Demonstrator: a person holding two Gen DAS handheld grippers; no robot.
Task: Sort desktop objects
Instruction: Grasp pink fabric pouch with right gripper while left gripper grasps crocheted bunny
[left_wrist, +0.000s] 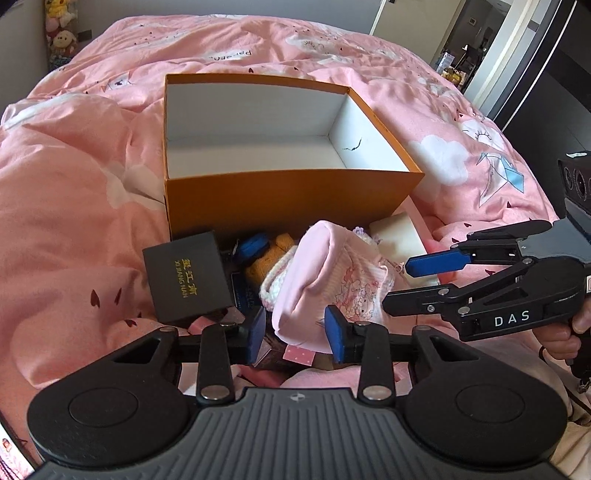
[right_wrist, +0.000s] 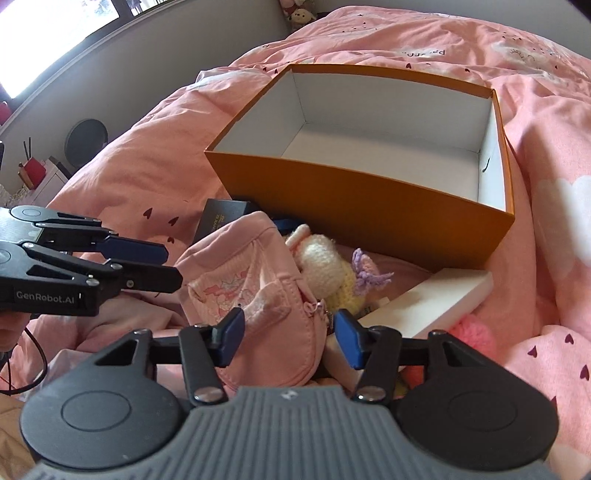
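An open orange box (left_wrist: 280, 199) with a white, empty inside stands on the pink bed; it also shows in the right wrist view (right_wrist: 369, 206). In front of it lies a pile: a pink pouch (left_wrist: 332, 280) (right_wrist: 258, 291), a black gift box (left_wrist: 188, 277) (right_wrist: 218, 218), a brown plush (left_wrist: 269, 254), a cream and purple crochet toy (right_wrist: 332, 266) and a white flat box (left_wrist: 399, 236) (right_wrist: 436, 299). My left gripper (left_wrist: 297, 334) is open over the near end of the pouch. My right gripper (right_wrist: 290, 338) is open around the pouch's lower edge.
The pink quilt (left_wrist: 74, 206) is rumpled around the pile. Soft toys (left_wrist: 61, 37) stand at the far left by the wall. A dark cabinet (left_wrist: 554, 74) lines the right side of the bed. A small polka-dot box (left_wrist: 295, 356) lies under the left gripper.
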